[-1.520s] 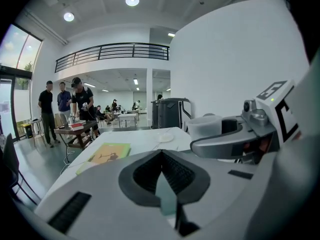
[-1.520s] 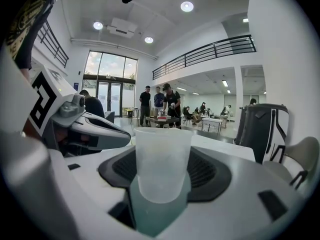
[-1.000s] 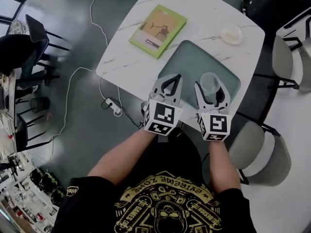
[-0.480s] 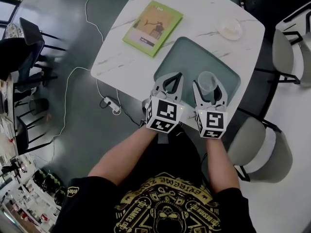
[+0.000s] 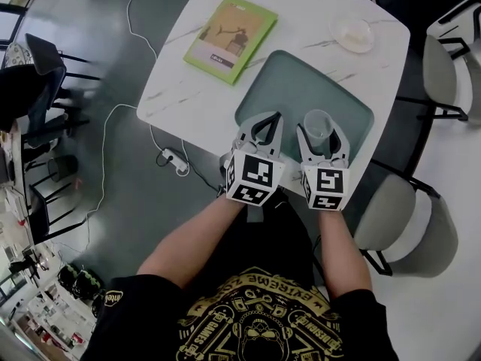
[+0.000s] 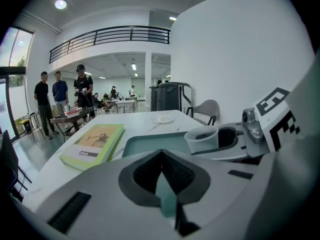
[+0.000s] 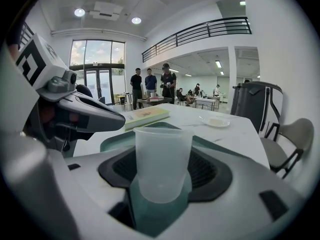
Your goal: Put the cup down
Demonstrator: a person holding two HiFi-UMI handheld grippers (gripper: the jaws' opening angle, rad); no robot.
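- While the right hand-held gripper [image 5: 321,128] grasps a translucent plastic cup [image 7: 162,159], its jaws pressed on the cup's sides, the cup stands upright with its mouth open to the ceiling.
- That cup is over the near part of a grey-green rounded rectangular tray [image 5: 301,89]; whether its base touches the tray cannot be told.
- The tray lies on a white marble-patterned desk [image 5: 301,17], reaching to the desk's near edge and close to its right edge.
- The left hand-held gripper [image 5: 275,119] is clenched with its fingertips together and nothing between them; it is just beside the right one, over the tray's near left corner.
- A green-covered book [image 5: 231,37] lies flat near the desk's left edge, apart from the tray.
- A small white round dish [image 5: 353,34] sits near the desk's far right corner, well apart from the book.
- A pale padded chair [image 5: 409,220] stands on the floor beside the desk's right edge.
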